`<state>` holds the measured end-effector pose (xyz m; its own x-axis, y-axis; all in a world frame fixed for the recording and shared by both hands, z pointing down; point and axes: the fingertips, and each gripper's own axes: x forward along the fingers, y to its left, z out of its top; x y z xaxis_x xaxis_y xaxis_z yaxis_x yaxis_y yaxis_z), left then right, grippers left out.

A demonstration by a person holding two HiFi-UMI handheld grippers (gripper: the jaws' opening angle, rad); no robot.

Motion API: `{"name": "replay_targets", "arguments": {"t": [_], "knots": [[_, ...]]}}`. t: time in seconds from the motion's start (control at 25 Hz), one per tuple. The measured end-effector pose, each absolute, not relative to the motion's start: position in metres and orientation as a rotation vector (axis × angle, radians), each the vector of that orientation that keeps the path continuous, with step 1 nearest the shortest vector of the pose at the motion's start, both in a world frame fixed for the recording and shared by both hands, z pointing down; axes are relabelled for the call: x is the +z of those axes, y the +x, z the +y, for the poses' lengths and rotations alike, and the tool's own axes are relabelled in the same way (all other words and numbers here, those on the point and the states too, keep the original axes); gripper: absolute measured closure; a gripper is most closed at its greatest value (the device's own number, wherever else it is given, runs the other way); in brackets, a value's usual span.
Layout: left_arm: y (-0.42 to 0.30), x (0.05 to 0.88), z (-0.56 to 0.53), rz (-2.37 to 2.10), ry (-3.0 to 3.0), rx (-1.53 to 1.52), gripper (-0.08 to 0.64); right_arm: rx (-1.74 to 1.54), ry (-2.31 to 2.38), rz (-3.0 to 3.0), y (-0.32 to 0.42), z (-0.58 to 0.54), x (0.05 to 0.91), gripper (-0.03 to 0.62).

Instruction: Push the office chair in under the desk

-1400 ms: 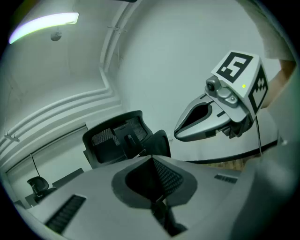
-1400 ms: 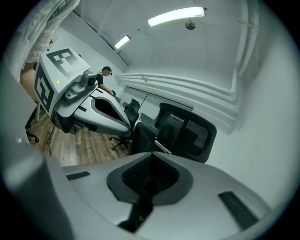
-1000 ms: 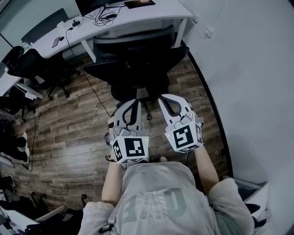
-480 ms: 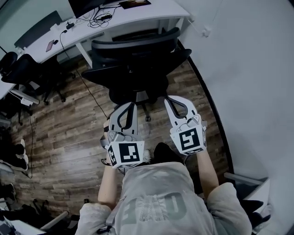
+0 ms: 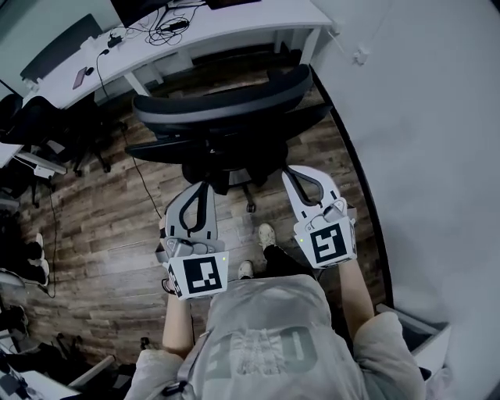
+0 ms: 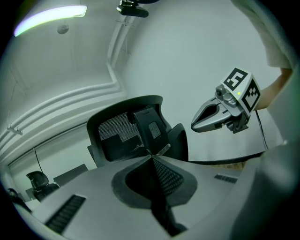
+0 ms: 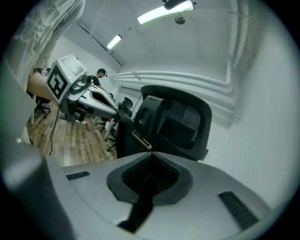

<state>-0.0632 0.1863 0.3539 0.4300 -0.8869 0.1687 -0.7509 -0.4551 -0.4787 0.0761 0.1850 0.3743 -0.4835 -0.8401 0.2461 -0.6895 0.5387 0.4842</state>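
Note:
A black office chair [image 5: 223,117] with a mesh back stands on the wood floor in front of the white desk [image 5: 258,19], its back turned to me. In the head view my left gripper [image 5: 201,186] points at the lower left of the chair's back and my right gripper [image 5: 291,173] at its lower right. Both are shut and hold nothing. The chair [image 6: 126,133] stands a little ahead of the left gripper's [image 6: 151,157] closed tips in the left gripper view, with the right gripper [image 6: 193,127] at the side. The right gripper view shows the same chair [image 7: 180,122] beyond the right gripper [image 7: 151,154].
A white wall [image 5: 437,117] runs close along the right. Other black chairs [image 5: 47,117] stand at the left by a second desk. Cables [image 5: 168,27] and a phone [image 5: 82,76] lie on the desk; a cord [image 5: 148,180] trails over the floor. My shoes [image 5: 266,234] show below.
The chair's back now shows farther from the desk edge and nearer to me. Both grippers have drawn back and spread apart, the left one moving left. My shoes have come into view.

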Motion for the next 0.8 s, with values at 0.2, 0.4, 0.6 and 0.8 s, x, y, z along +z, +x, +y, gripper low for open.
{"name": "replay_targets", "arguments": {"t": [0.2, 0.4, 0.6, 0.8], "knots": [[-0.048, 0.35, 0.161, 1.479, -2.294, -0.608, 0.545, -0.468, 1.096, -2.46, 0.084, 0.158, 0.373, 0.572], [-0.045, 0.346, 0.148, 1.56, -2.265, -0.604, 0.545, -0.47, 0.931, -2.488, 0.086, 0.147, 0.374, 0.572], [-0.052, 0.344, 0.139, 1.585, -2.284, -0.567, 0.545, -0.452, 0.887, -2.513, 0.069, 0.146, 0.378, 0.572], [-0.059, 0.346, 0.128, 1.568, -2.301, -0.581, 0.545, -0.491, 0.893, -2.49, 0.052, 0.135, 0.368, 0.572]]}}
